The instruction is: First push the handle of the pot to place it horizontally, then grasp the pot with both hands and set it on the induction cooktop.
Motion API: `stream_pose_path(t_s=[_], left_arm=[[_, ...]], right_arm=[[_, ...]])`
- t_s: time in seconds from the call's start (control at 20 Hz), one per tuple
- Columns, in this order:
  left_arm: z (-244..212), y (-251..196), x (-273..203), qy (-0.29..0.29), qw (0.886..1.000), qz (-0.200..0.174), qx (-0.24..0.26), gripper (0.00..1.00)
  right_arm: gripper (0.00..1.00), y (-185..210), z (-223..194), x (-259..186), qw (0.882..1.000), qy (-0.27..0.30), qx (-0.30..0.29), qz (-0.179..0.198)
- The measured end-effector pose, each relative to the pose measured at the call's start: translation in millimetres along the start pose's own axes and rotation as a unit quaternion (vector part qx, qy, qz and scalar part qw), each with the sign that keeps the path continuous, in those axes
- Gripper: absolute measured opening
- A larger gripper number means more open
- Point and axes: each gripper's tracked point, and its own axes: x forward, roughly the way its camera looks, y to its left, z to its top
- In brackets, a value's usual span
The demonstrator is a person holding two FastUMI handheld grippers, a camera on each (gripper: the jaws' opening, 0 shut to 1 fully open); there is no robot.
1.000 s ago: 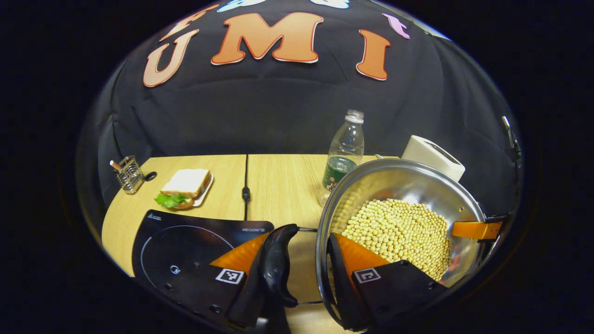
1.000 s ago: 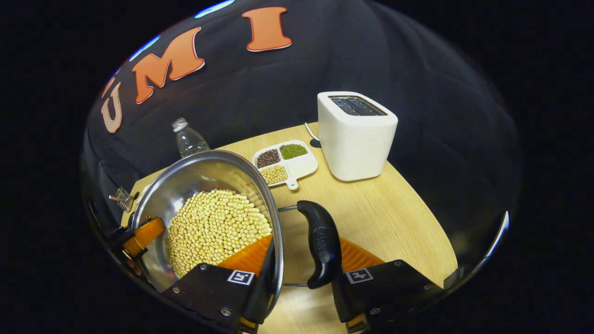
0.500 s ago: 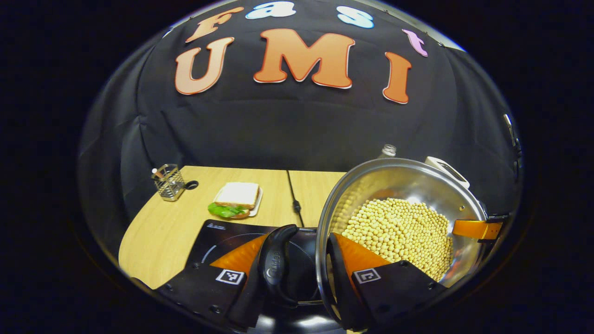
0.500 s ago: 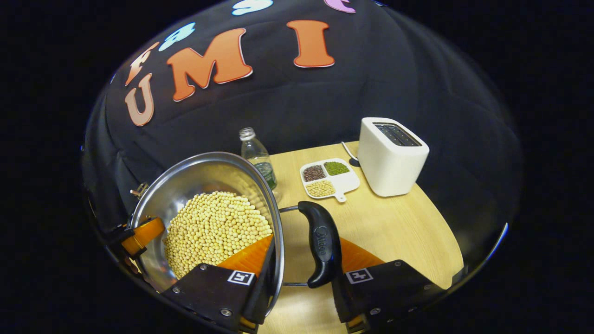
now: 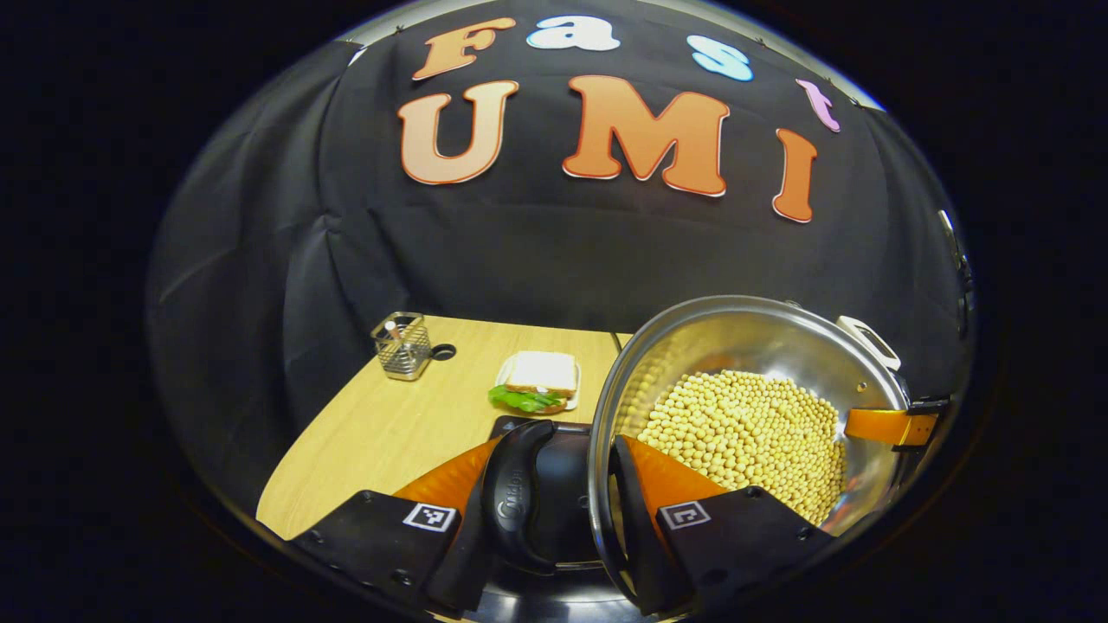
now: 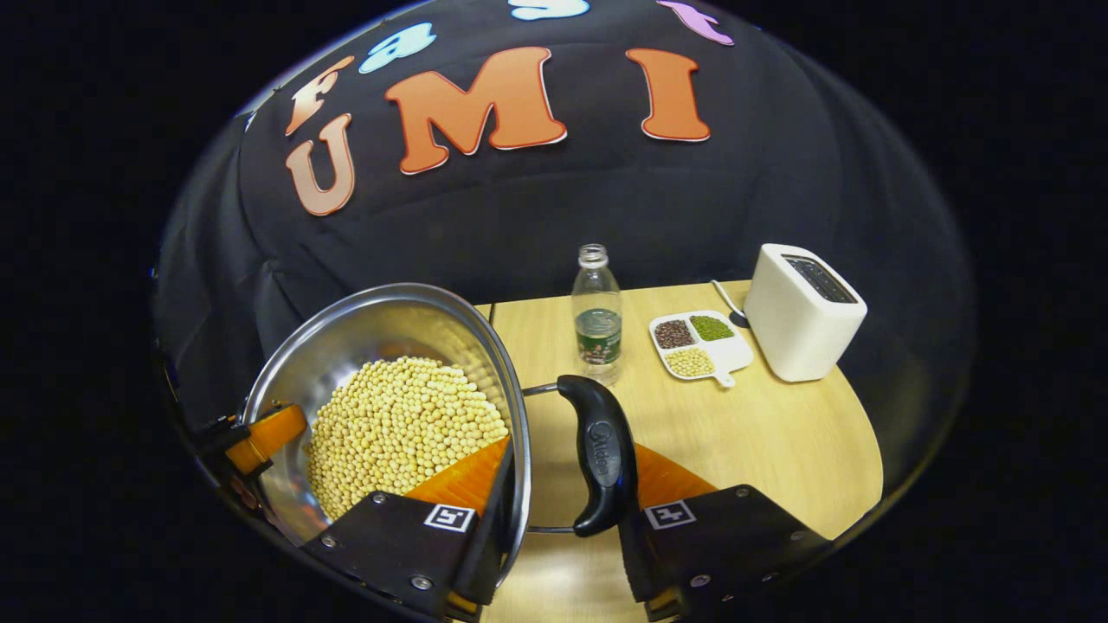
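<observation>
Above the induction cooktop (image 5: 554, 484), the soybean-filled pot (image 5: 744, 415) hangs level between both grippers: left gripper (image 5: 558, 502) and right gripper (image 6: 563, 493) each clamp rim and black side handle (image 6: 600, 454); cooktop lies directly below.

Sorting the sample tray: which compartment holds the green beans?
On the divided tray, the green beans fill the far compartment nearest the toaster; the others hold dark and yellow beans.

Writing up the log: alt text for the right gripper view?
The right gripper grips a steel pot of yellow beans by its rim and black side handle. Behind on the wooden table stand a clear plastic bottle, a white divided dish and a white toaster.
</observation>
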Motion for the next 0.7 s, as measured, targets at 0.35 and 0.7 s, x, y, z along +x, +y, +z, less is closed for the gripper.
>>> stream_pose_path(t_s=[0.35, 0.7], left_arm=[[-0.9, 57.4, -17.8, 0.002, 1.0, 0.024, -0.01, 0.71], [-3.2, 78.3, -15.7, 0.01, 0.999, 0.031, -0.014, 0.71]], right_arm=[[0.57, -11.7, 14.5, 2.4, 1.0, 0.002, -0.012, 0.021], [0.57, -10.7, 10.6, 6.5, 0.999, 0.011, -0.012, 0.027]])
